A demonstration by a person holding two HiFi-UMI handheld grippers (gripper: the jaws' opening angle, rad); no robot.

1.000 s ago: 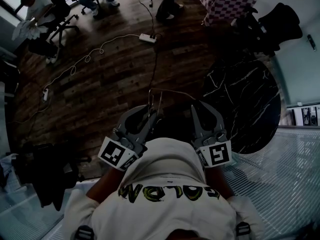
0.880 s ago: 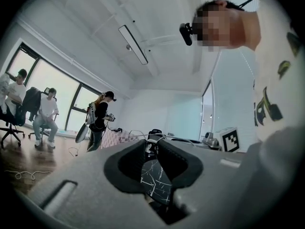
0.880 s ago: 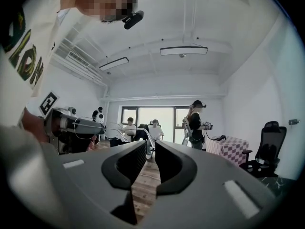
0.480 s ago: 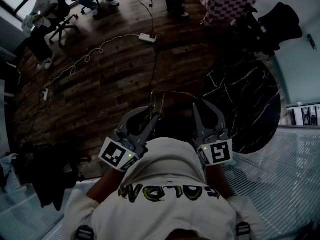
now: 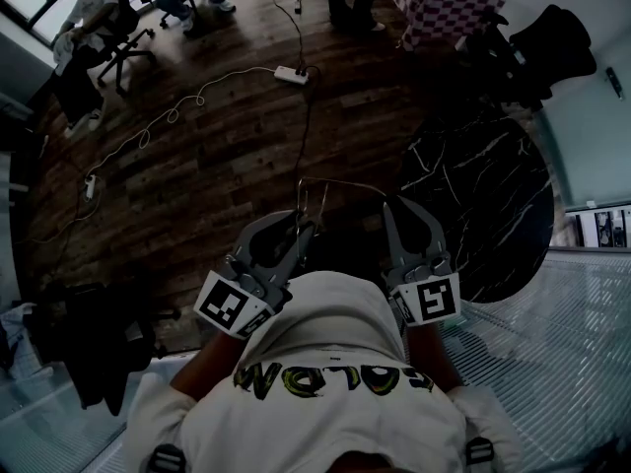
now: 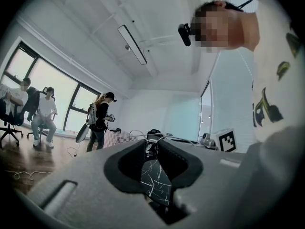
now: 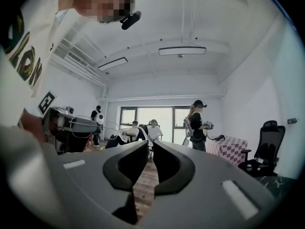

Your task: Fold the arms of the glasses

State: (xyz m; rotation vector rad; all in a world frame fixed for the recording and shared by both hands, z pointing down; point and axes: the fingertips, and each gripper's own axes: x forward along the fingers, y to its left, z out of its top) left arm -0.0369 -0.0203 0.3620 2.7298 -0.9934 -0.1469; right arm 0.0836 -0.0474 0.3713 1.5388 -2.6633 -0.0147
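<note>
I hold the glasses (image 5: 335, 181) in the air in front of my chest, over the wooden floor (image 5: 197, 166) and just off the left edge of the dark marble table (image 5: 493, 205). The fingers of my left gripper (image 6: 152, 147) are pinched together on the thin wire frame. Those of my right gripper (image 7: 148, 144) are drawn nearly shut, and the tip of one arm appears to be clamped between them.

As I judge it, the fold goes best with the left as a fixed anchor near the hinge. The right should swing the arm in a flat arc toward the lenses, without twisting or pulling outward, since wire this thin would bend easily.
</note>
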